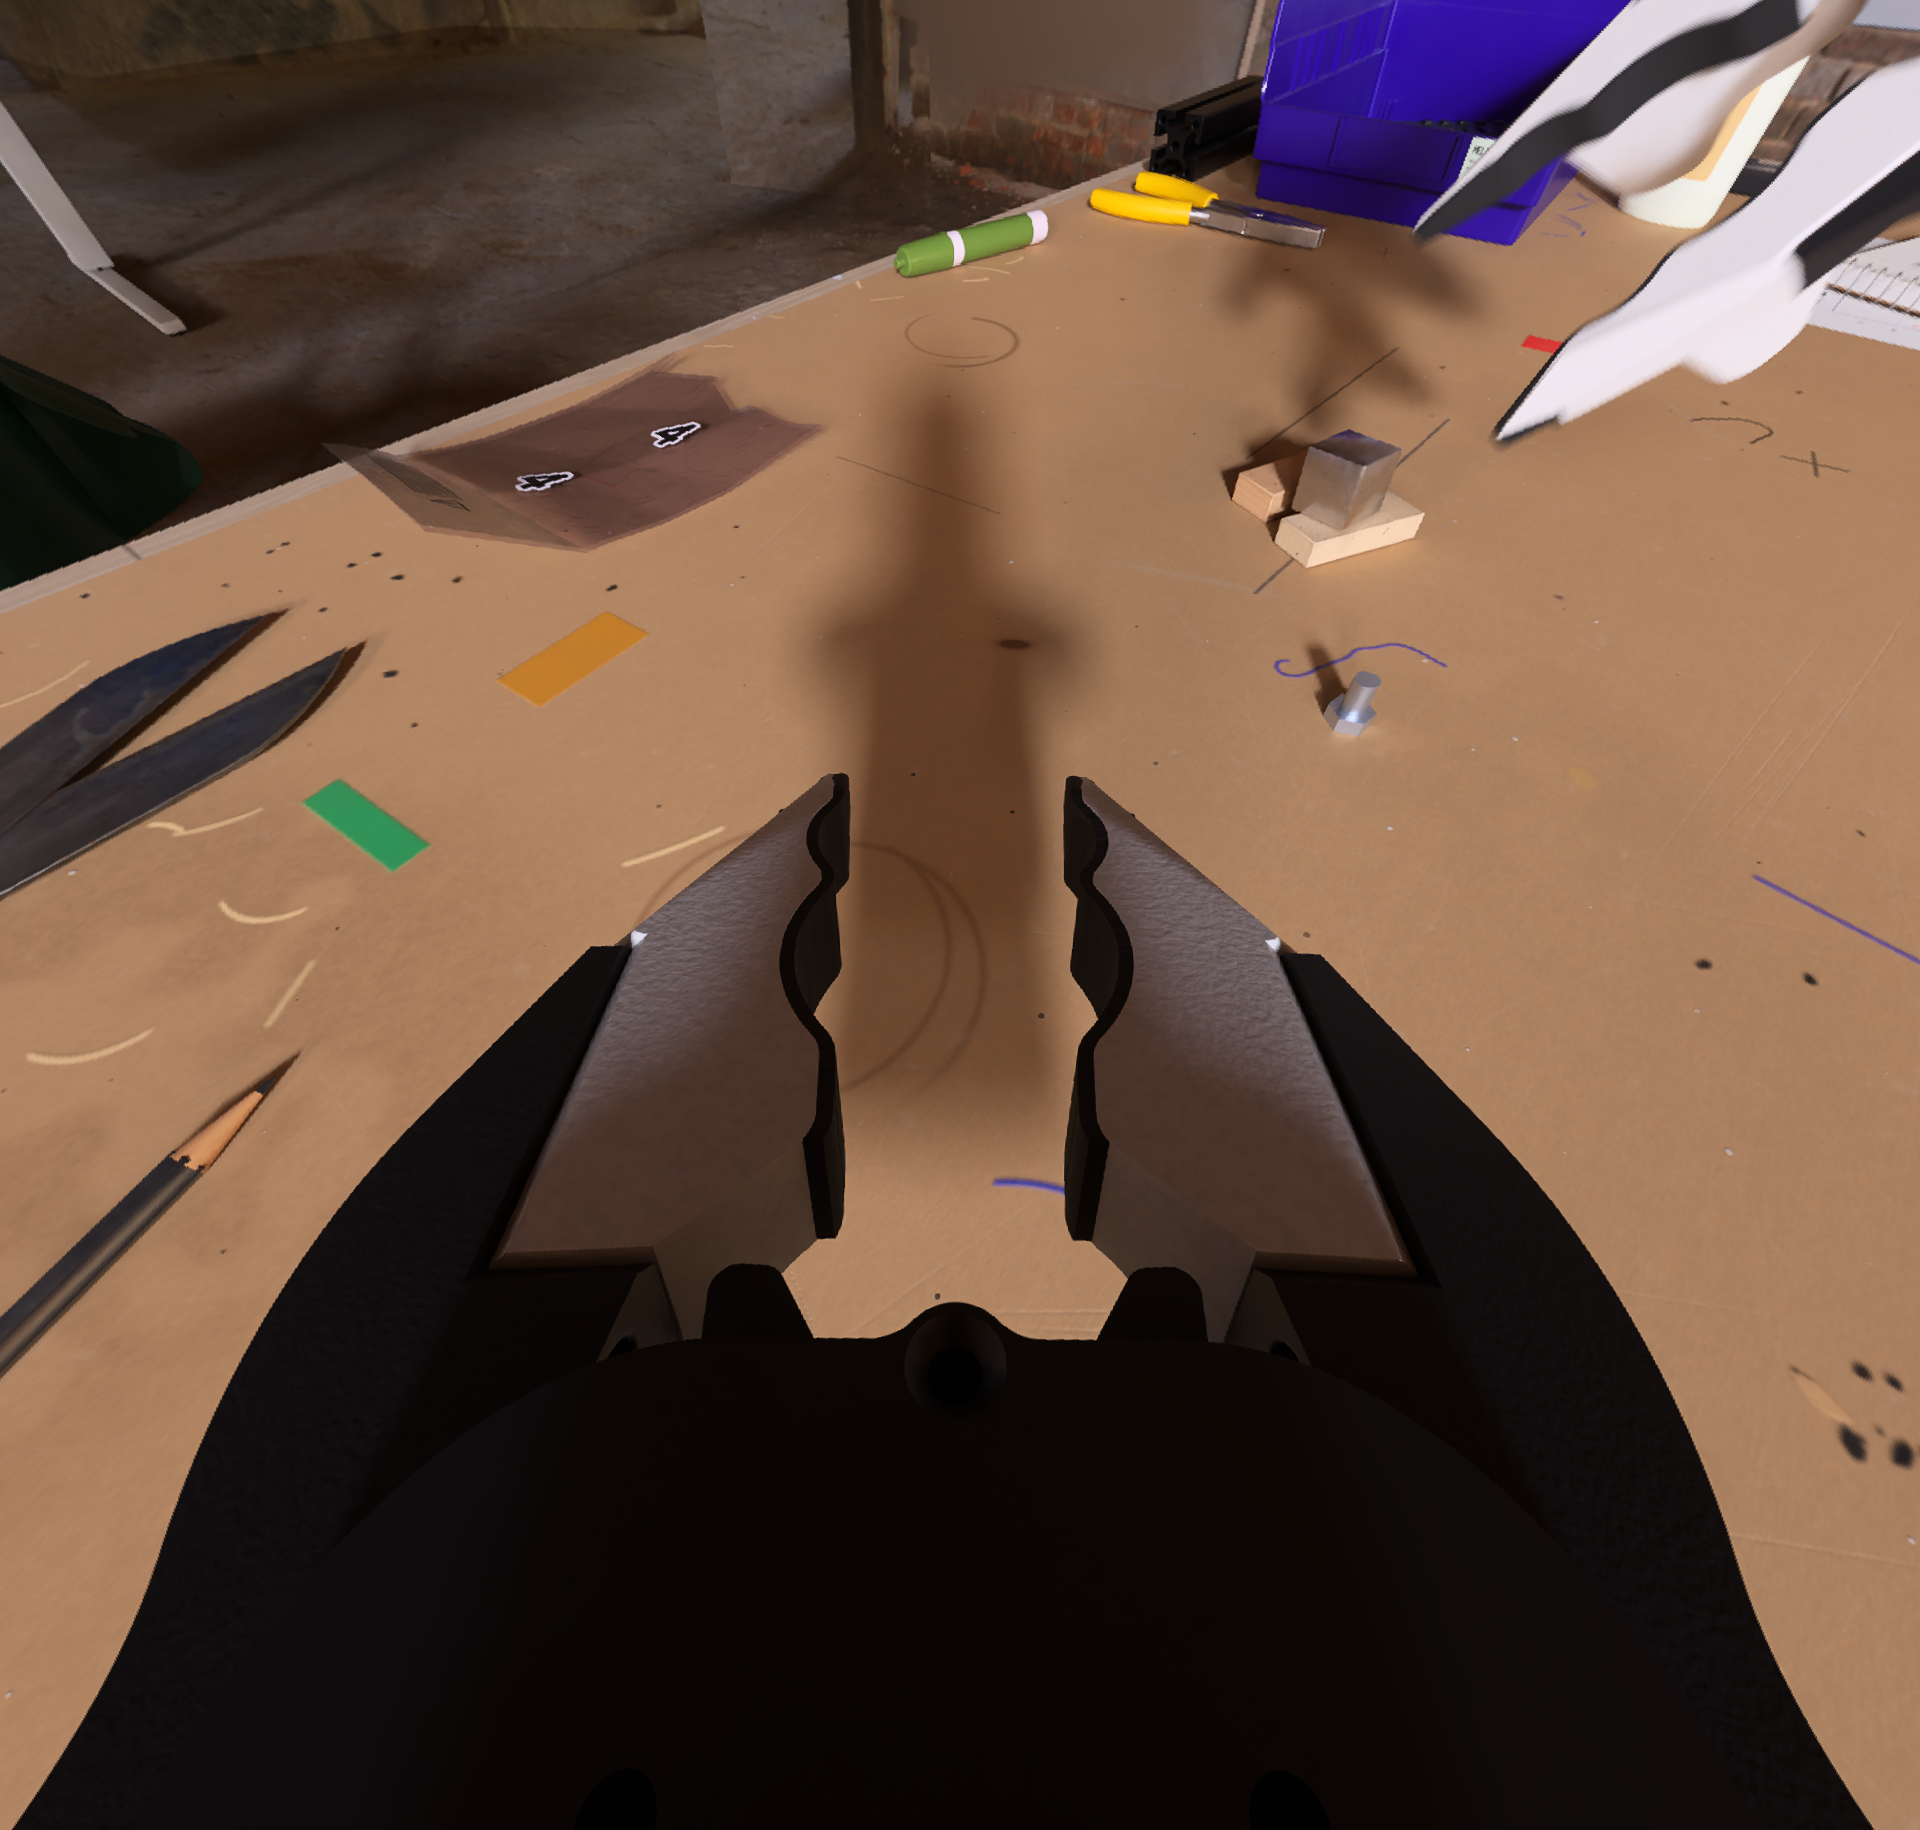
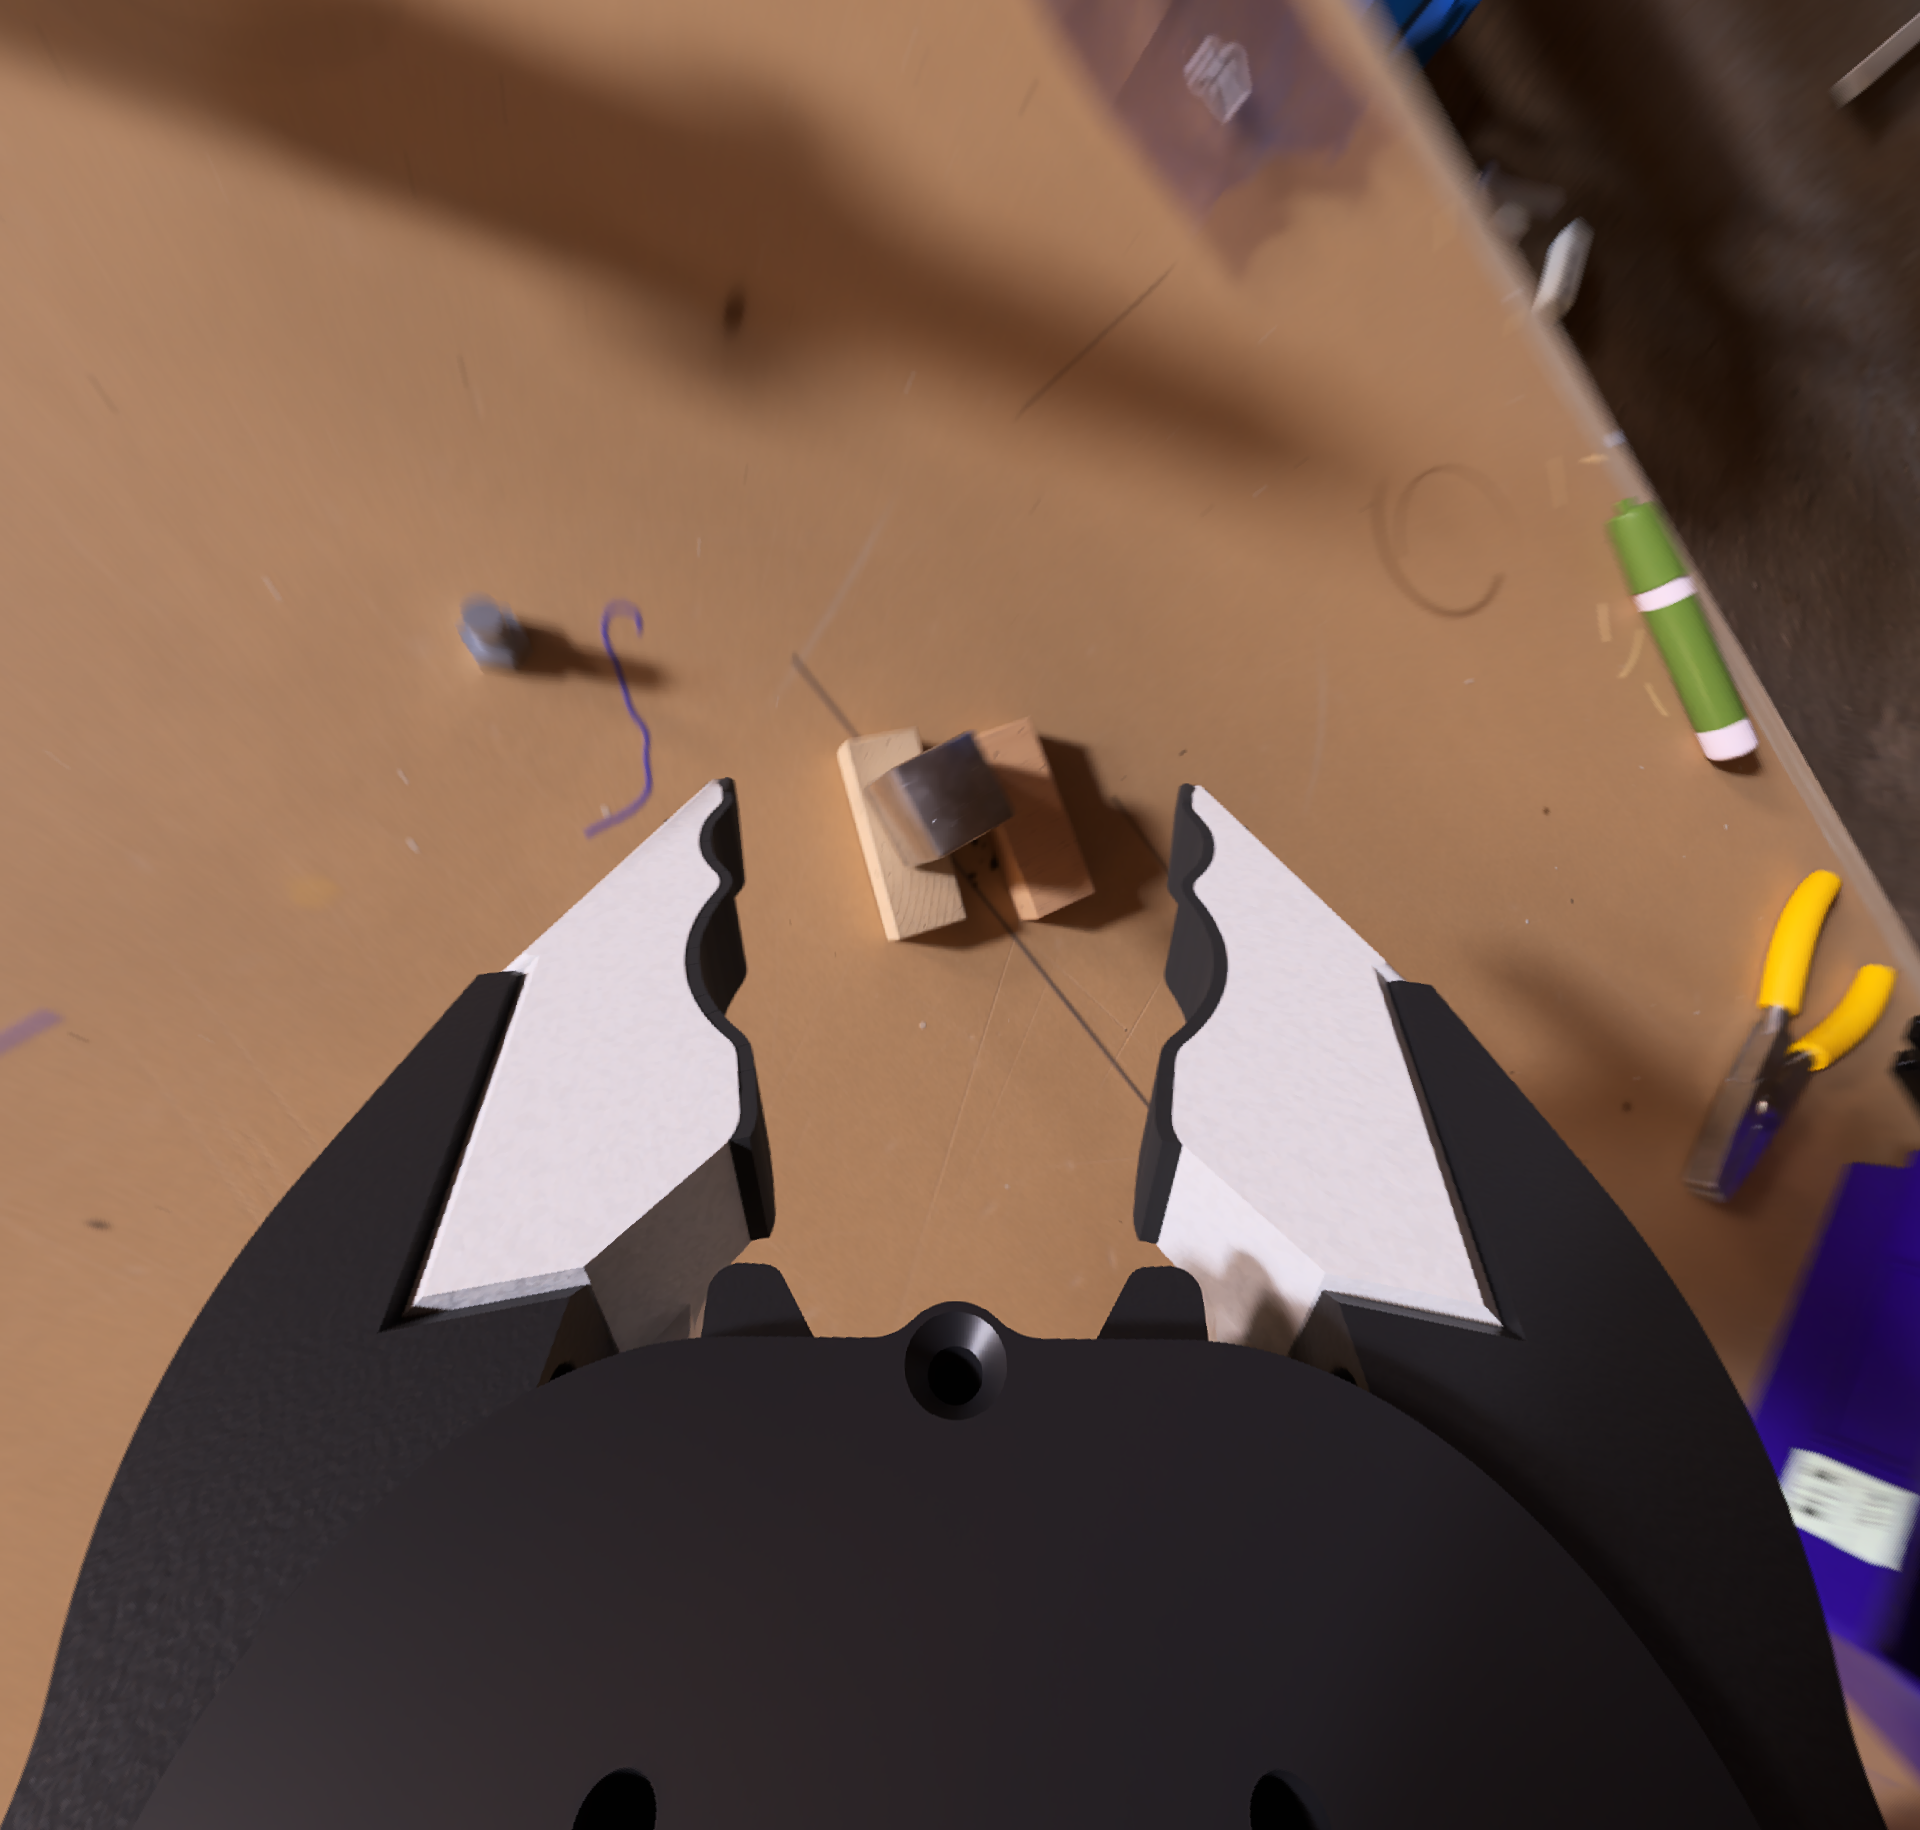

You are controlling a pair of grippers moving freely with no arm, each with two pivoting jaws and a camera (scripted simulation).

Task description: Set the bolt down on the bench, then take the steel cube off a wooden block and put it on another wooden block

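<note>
The steel cube (image 1: 1344, 479) sits on the nearer of two pale wooden blocks (image 1: 1351, 531) that lie side by side on the bench. In the right wrist view the cube (image 2: 940, 795) rests on the left block (image 2: 894, 845), with the other block (image 2: 1044, 824) beside it. The small grey bolt (image 1: 1351, 705) stands on its head on the bench, also in the right wrist view (image 2: 490, 630). My left gripper (image 1: 956, 793) is open and empty, well short of the blocks. My right gripper (image 2: 956, 793) is open and empty above the blocks, and also shows in the left wrist view (image 1: 1475, 326).
A green marker (image 1: 971, 242), yellow-handled pliers (image 1: 1195, 206) and a blue bin (image 1: 1423, 87) lie along the bench's far side. A brown sheet (image 1: 613, 461), scissors (image 1: 145, 741), a pencil (image 1: 135, 1209) and tape patches (image 1: 571, 656) lie to the left, near the bench edge (image 1: 520, 409).
</note>
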